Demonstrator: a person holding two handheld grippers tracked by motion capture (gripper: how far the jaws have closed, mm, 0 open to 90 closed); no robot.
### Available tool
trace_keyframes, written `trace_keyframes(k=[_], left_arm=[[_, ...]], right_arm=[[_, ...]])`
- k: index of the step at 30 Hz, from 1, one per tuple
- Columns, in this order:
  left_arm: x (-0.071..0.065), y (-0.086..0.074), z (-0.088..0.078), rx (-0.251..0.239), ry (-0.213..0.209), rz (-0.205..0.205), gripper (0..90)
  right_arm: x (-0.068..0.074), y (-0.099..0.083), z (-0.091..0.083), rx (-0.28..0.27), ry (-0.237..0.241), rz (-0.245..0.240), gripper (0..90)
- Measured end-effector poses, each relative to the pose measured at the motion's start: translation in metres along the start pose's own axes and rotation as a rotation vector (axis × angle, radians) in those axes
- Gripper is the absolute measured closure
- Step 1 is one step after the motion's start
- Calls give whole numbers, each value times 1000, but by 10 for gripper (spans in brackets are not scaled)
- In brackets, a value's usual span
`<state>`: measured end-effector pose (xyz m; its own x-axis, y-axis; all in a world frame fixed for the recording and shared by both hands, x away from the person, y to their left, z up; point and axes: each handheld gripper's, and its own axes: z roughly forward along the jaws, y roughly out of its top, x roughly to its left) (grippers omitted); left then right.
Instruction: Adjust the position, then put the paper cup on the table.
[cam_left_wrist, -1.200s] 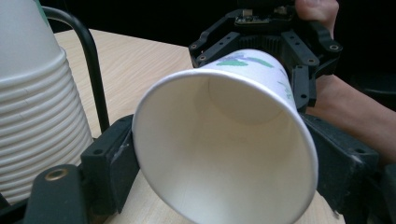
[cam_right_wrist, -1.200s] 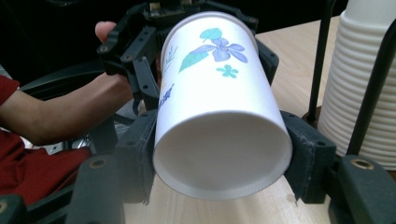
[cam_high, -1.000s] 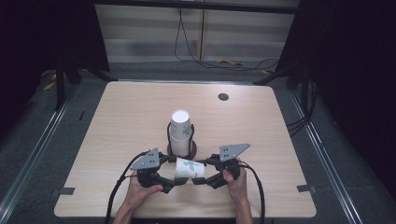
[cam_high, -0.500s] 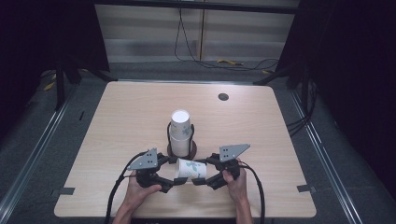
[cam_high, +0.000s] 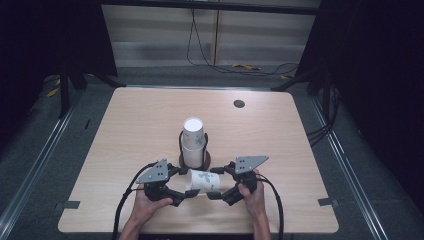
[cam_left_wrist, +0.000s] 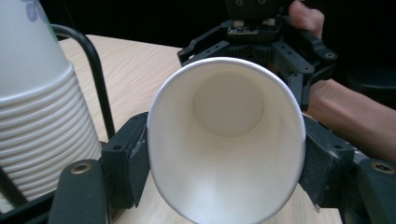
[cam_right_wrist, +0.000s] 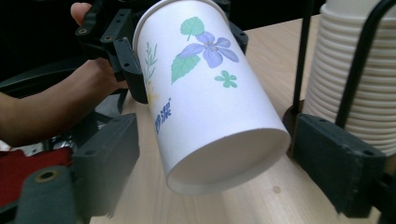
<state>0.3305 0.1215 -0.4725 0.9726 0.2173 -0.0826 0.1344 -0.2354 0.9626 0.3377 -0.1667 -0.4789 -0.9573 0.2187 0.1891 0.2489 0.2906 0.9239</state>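
A white paper cup (cam_high: 202, 181) with a flower print lies on its side in the air between my two grippers, near the table's front edge. My left gripper (cam_high: 184, 186) is shut on its rim: the pads (cam_left_wrist: 133, 161) squeeze the open mouth (cam_left_wrist: 224, 140) into an oval, and its jaws have just been closing on it. My right gripper (cam_high: 216, 187) stands open around the cup's base (cam_right_wrist: 229, 158). Its jaws have just been opening, and the pads (cam_right_wrist: 109, 154) are clear of the cup wall on both sides.
Just behind the grippers a tall stack of paper cups (cam_high: 193, 142) stands upside down in a black wire holder (cam_high: 181, 150). A round grommet hole (cam_high: 239, 104) sits at the back right of the wooden table (cam_high: 125, 130). Cables trail from both grippers toward the front edge.
Both hands and the cup stay where they were. The left jaws have drawn in on the cup's rim, and the right jaws have spread away from its base.
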Motion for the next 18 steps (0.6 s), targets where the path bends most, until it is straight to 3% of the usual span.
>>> trace_keyframes(k=[8,11,15,18], left_arm=[[3,-2,-3,19,33,-16,283],[5,-2,-6,5,35,-35,281],[8,-2,-10,29,64,-31,282],[10,-3,-15,32,71,-35,281]], right_arm=[[4,-3,-10,-44,-110,-17,134],[5,-4,-16,-90,-152,-23,133],[6,-9,-22,-130,-239,-4,132],[7,-12,-26,-136,-277,13,131]])
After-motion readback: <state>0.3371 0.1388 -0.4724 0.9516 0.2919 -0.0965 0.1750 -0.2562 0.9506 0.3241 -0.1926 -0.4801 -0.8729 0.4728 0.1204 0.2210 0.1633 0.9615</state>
